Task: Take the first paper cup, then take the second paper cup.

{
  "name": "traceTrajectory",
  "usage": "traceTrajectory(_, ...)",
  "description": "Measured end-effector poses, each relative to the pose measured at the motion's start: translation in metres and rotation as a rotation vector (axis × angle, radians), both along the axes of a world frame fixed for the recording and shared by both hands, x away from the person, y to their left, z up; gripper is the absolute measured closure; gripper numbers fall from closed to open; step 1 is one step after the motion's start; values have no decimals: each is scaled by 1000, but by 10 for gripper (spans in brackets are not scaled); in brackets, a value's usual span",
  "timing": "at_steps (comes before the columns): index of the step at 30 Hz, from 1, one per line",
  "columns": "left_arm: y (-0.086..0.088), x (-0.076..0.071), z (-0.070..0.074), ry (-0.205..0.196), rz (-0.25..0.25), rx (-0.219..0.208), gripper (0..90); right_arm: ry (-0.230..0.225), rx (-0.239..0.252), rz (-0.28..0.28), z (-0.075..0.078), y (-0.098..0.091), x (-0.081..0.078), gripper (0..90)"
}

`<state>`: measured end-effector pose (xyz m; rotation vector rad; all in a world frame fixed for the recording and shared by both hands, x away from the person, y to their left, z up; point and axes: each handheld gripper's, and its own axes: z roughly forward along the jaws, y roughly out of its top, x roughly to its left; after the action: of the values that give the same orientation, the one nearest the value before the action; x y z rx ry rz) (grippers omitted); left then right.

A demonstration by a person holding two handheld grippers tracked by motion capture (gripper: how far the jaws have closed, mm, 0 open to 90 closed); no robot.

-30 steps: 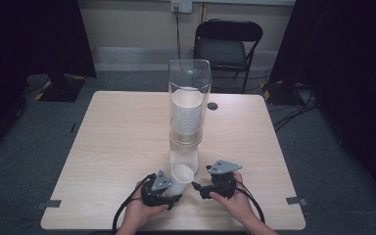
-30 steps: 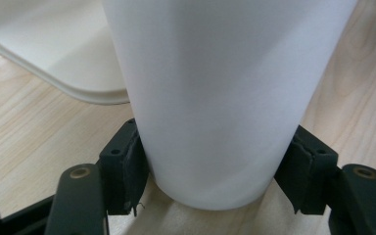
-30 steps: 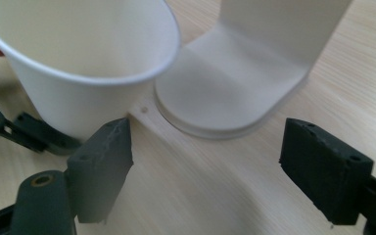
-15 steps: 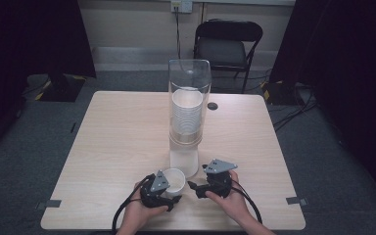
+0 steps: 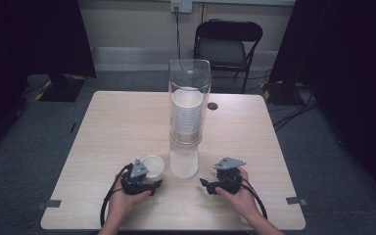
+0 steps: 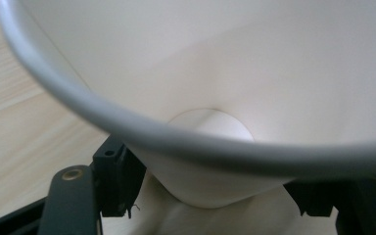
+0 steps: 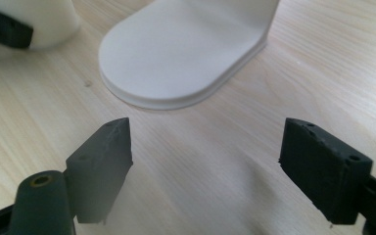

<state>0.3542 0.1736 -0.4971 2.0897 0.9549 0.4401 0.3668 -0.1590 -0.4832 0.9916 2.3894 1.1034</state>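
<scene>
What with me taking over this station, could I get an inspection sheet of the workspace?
Surface: wooden table, no spills seen.
Job's things: paper cup beside clear dispenser holding a cup stack.
Clutter: small dark disc behind the dispenser.
Grippers: left gripper fingers have just been opening, cup gripped between them; right gripper open, nothing between.
Cables: gripper cables trail off the near edge; floor cables at right.
Surroundings: folding chair, dark curtains.
</scene>
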Motion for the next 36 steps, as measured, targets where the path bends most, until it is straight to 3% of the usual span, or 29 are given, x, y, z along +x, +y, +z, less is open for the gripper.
traceTrajectory(2, 8, 3, -3, 32, 59, 2, 264, 6, 2, -7, -1, -2, 1, 200)
traceTrajectory(3, 9, 3, -4, 36, 66, 13, 215, 8, 1, -4, -1, -2, 1, 204)
traceTrajectory(9, 16, -7, -4, 42, 67, 24, 155, 10, 6, -2, 2, -3, 0, 191)
traceTrajectory(11, 23, -12, -4, 39, 58, 35, 154, 1, 20, 15, 4, -4, 0, 143)
traceTrajectory(17, 40, -26, -4, 41, 31, 37, 147, 8, 35, 73, 6, 1, 1, 148)
traceTrajectory(25, 40, -26, -5, 39, 32, 33, 145, 7, 19, 109, 9, 10, 2, 149)
traceTrajectory(36, 40, -26, -5, 40, 32, 35, 143, 12, 79, 100, 23, 16, 10, 149)
